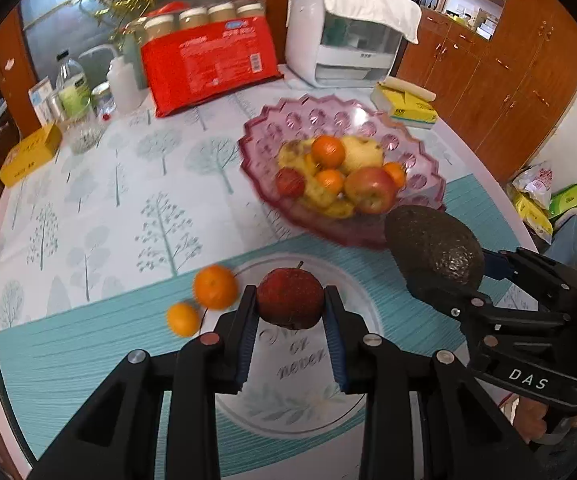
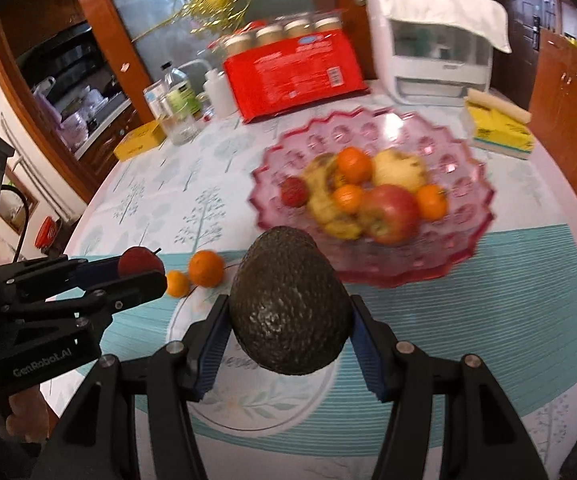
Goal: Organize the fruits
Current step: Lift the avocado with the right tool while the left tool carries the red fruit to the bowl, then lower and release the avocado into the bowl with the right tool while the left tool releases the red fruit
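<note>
My left gripper [image 1: 291, 312] is shut on a small dark red fruit with a stem [image 1: 290, 298], held above a clear glass plate [image 1: 364, 344]. My right gripper [image 2: 288, 328] is shut on a dark avocado [image 2: 290, 304], also lifted over the plate [image 2: 192, 312]. In the left wrist view the avocado [image 1: 434, 250] hangs to the right of the red fruit. The red fruit [image 2: 140, 261] shows at the left in the right wrist view. A pink glass bowl [image 1: 420, 148] [image 2: 468, 168] farther back holds an apple, oranges and yellow fruit. Two oranges [image 1: 215, 287] [image 2: 206, 268] lie left of the plate.
At the back of the round table stand a red package [image 1: 212, 68], jars, bottles [image 1: 73, 88], a white appliance [image 1: 344, 36] under a cloth and yellow boxes [image 1: 28, 155] [image 1: 406, 105]. Wooden cabinets [image 1: 500, 80] stand beyond the table on the right.
</note>
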Available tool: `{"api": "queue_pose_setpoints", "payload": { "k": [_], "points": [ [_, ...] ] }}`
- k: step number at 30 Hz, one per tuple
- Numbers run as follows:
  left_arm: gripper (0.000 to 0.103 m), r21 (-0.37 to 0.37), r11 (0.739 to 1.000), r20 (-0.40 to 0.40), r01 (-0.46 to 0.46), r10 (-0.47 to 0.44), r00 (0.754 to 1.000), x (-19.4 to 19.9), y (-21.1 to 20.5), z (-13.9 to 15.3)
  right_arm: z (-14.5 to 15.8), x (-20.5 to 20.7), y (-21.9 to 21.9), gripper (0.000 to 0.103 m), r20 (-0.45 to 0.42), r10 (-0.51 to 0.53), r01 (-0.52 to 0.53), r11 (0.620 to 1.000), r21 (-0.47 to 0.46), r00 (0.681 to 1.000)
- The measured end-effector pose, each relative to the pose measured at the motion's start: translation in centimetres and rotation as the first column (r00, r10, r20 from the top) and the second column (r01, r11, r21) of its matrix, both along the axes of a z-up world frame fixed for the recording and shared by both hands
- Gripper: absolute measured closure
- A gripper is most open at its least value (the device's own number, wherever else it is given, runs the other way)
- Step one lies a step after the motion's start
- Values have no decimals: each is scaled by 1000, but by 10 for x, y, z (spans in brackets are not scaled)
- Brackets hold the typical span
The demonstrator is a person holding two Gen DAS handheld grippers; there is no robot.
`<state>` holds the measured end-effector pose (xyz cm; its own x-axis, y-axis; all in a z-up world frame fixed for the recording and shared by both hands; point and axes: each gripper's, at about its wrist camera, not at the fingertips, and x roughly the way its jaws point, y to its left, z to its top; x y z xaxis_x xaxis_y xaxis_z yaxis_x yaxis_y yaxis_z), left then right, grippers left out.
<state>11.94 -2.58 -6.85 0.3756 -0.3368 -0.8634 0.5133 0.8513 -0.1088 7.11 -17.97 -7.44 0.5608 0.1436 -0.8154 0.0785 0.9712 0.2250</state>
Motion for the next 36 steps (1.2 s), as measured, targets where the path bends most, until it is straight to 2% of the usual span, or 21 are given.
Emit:
{"api": "queue_pose_setpoints", "payload": {
  "k": [7,13,21,28,36],
  "points": [
    [73,29,999,44,-25,24,999,11,-44,26,23,7,-43,45,50,-39,40,999,-29,998],
    [73,62,994,92,-91,85,992,38,-73,51,47,27,-81,45,102,-81,87,995,-57,992],
    [73,86,983,140,-162,149,979,73,-99,68,71,60,-111,45,163,-108,126,986,-107,981],
    [73,120,977,135,-174,157,978,93,-117,59,63,89,-119,45,140,-96,110,989,-101,985],
    [73,175,969,95,-172,158,983,115,-128,25,30,108,-122,45,70,-99,105,991,-85,993]
  ]
}}
